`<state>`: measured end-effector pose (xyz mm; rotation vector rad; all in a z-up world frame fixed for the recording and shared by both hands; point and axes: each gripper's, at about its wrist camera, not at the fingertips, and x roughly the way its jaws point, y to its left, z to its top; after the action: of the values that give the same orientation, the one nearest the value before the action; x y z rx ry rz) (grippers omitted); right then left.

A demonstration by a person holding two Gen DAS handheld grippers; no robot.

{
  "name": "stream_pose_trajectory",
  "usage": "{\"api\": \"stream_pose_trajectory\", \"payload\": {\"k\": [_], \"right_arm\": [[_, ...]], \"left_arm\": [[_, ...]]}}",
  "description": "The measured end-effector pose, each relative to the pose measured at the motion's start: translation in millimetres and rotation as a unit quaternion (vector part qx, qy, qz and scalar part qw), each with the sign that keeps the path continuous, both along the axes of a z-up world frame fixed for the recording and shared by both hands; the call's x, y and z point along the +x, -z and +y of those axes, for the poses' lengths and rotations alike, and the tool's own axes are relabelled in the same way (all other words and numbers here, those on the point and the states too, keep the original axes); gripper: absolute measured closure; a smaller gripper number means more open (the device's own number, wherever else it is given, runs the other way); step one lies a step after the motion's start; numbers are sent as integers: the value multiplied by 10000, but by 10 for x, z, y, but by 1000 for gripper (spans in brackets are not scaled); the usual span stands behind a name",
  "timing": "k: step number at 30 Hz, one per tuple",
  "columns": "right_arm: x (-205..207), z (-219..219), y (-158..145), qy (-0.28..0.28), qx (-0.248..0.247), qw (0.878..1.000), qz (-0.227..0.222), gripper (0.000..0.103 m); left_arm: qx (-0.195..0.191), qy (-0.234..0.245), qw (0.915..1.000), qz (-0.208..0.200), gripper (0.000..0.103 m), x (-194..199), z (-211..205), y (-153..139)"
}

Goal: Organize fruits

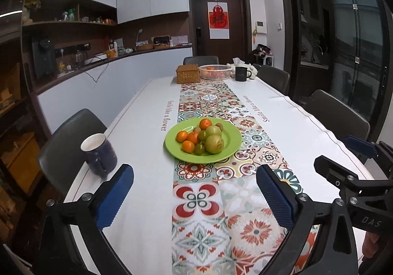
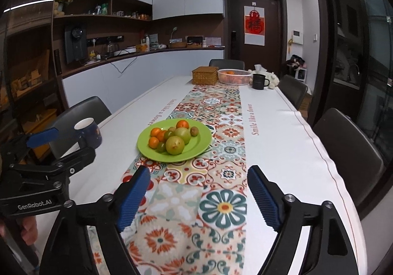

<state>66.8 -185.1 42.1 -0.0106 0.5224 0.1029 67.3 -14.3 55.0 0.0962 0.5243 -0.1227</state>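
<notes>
Long tabletop [image 1: 294, 127], white cloth, patterned floral tile runner [image 1: 203, 201] down the middle. Round green plate [image 1: 231, 142] on the runner, piled with small oranges and green fruits [image 1: 213, 142]. Dark blue mug [image 1: 99, 154] left of the plate, near the edge. Beyond the plate, at the far end: woven basket [image 1: 188, 73], white wire bowl [image 1: 215, 71], black mug [image 1: 242, 73]. Dark chairs around; wooden door behind. Left gripper [image 1: 195, 197] and right gripper [image 2: 199, 197] hover short of the plate, both spread apart, holding nothing.

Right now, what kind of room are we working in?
Most likely a home dining area joined to a kitchen: a long table with chairs around it, a counter with small appliances under wall cabinets, and a plate of fruit.
</notes>
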Motion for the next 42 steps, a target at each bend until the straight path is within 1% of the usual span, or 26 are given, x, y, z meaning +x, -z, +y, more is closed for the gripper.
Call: {"api": "stream_pose_trajectory", "payload": {"k": [4, 9, 15, 29, 42], "right_arm": [[-189, -18, 22, 47, 28, 10000, -62, 14], [-392, -10, 41, 68, 52, 9999, -135, 11], [-528, -9, 18, 85, 14, 9997, -225, 11], [-598, 0, 49, 71, 23, 9998, -172, 11], [-525, 19, 122, 65, 24, 10000, 11, 11]], "left_arm": [[-4, 11, 10000, 5, 0, -157, 18, 18], [19, -26, 10000, -86, 0, -327, 18, 12], [-21, -32, 9999, -106, 0, -460, 33, 17], [-25, -101, 9999, 2, 0, -509, 46, 71], [-88, -66, 9999, 117, 0, -467, 56, 150]]}}
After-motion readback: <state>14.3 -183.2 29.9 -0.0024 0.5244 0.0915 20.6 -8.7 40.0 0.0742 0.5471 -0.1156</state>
